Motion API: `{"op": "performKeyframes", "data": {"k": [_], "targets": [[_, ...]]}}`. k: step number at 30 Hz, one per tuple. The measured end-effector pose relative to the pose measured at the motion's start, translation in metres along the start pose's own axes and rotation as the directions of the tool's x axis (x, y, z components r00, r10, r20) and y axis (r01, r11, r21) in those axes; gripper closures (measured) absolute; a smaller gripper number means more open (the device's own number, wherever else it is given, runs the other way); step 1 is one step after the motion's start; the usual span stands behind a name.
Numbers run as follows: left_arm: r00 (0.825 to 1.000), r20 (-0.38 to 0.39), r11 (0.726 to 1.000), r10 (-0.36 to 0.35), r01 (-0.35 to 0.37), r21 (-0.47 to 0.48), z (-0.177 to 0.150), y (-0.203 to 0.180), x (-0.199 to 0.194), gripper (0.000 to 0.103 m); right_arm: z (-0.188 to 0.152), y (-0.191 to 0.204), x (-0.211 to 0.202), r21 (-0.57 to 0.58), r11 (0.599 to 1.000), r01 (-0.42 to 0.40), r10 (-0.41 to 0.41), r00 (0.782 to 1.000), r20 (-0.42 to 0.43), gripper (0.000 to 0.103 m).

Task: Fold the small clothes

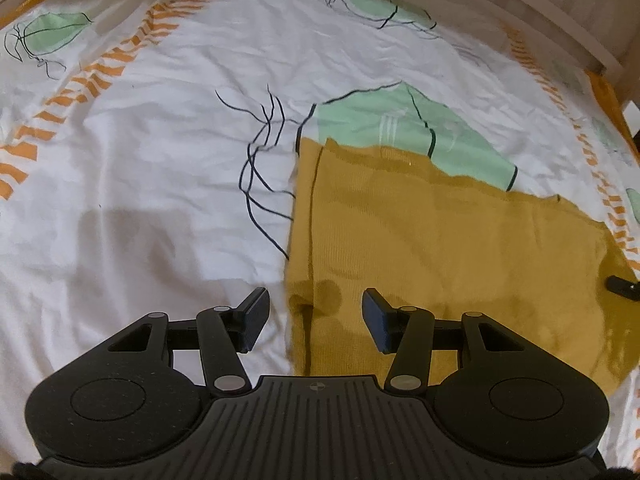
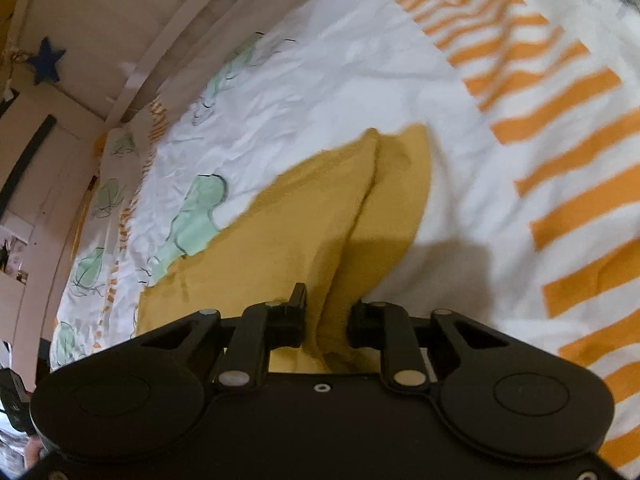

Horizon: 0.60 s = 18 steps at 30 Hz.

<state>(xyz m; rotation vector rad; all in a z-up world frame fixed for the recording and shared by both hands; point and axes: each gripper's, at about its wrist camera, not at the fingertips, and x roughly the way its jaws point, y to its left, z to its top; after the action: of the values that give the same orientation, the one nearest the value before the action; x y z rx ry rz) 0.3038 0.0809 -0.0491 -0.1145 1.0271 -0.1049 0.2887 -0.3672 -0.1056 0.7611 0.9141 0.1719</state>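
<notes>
A mustard-yellow knit garment (image 1: 420,240) lies flat on the bedsheet (image 1: 160,160), with a folded strip along its left edge. My left gripper (image 1: 314,300) hovers over that left edge, open, with nothing pressed between its pads. In the right wrist view the same garment (image 2: 280,232) rises in a ridge that runs into my right gripper (image 2: 329,300), which is shut on a pinch of the cloth at its near edge. A dark tip of the right gripper (image 1: 622,282) shows at the garment's right side in the left wrist view.
The sheet is white with orange stripes (image 2: 560,112) and green patches (image 1: 400,124). A pale wooden bed rail (image 1: 560,4) borders the far side. A wall with a blue star (image 2: 46,60) stands beyond the bed.
</notes>
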Motion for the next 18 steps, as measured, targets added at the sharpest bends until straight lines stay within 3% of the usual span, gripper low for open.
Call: {"op": "performKeyframes", "data": {"k": [3, 9, 18], "targets": [[1.000, 0.004, 1.000, -0.010, 0.010, -0.015, 0.004, 0.006, -0.004, 0.053, 0.001, 0.034, -0.002, -0.055, 0.998, 0.032, -0.032, 0.999, 0.003, 0.075], [1.000, 0.012, 0.996, -0.026, 0.027, -0.079, 0.013, 0.026, -0.011, 0.053, 0.001, 0.113, 0.001, -0.160, 0.987, -0.008, 0.006, 1.000, -0.015, 0.075], [1.000, 0.017, 0.990, -0.020, 0.022, -0.137, 0.023, 0.057, -0.015, 0.053, -0.041, 0.214, 0.067, -0.279, 0.956, -0.090, 0.057, 0.991, -0.124, 0.076]]}}
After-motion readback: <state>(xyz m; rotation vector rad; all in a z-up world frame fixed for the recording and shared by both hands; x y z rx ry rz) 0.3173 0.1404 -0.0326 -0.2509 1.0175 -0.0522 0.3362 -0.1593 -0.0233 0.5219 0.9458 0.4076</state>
